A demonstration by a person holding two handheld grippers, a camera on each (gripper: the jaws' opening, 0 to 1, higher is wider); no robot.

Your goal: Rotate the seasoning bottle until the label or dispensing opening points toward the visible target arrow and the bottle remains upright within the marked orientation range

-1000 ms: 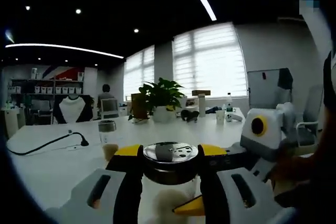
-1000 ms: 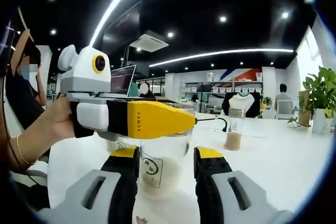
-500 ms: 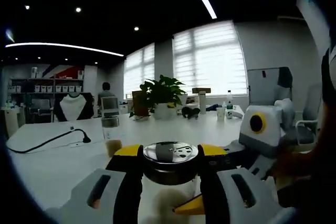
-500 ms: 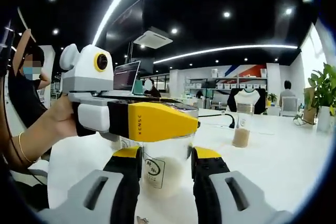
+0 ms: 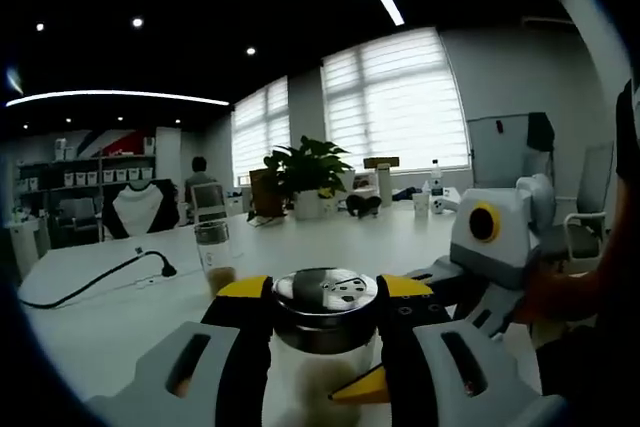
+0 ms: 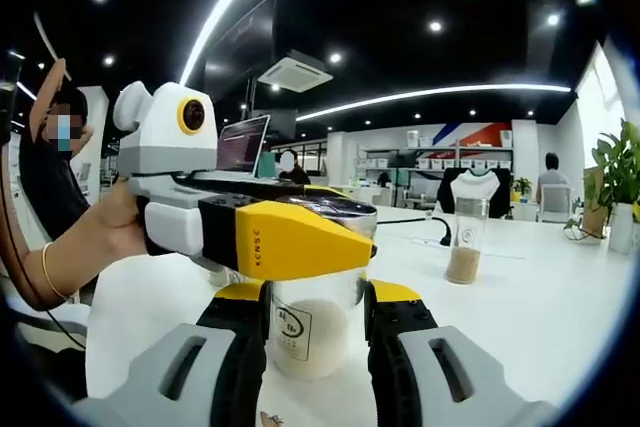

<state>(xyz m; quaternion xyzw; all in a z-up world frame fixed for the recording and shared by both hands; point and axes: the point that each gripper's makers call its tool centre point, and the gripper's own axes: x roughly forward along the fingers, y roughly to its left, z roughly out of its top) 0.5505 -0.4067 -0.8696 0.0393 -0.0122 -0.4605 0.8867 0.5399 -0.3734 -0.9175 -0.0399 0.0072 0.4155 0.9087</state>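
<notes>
In the left gripper view, two jars stand on the white tabletop (image 5: pixel 110 327): the seasoning bottle (image 5: pixel 325 332), upright and close in, and a second jar (image 5: pixel 213 255) farther off with a brownish layer at its bottom. The left gripper (image 5: pixel 325 297) has its fingers (image 5: pixel 245 297) pinching the seasoning bottle at its perforated metal lid (image 5: pixel 326 289); pale powder shows through the glass below. The right gripper (image 5: pixel 478 257) enters from the right, held in a hand (image 5: pixel 555 297). One black cable (image 5: pixel 95 277) and one potted plant (image 5: pixel 305 175) lie beyond. In the right gripper view, the same two jars show — the right gripper (image 6: pixel 314 299) pinches the seasoning bottle (image 6: pixel 310 332) lower down, on its glass body, beside a small label (image 6: pixel 288 323); white powder fills its lower part. The left gripper (image 6: pixel 285 239) clamps across the top. The second jar (image 6: pixel 466 239) holds tan powder.
</notes>
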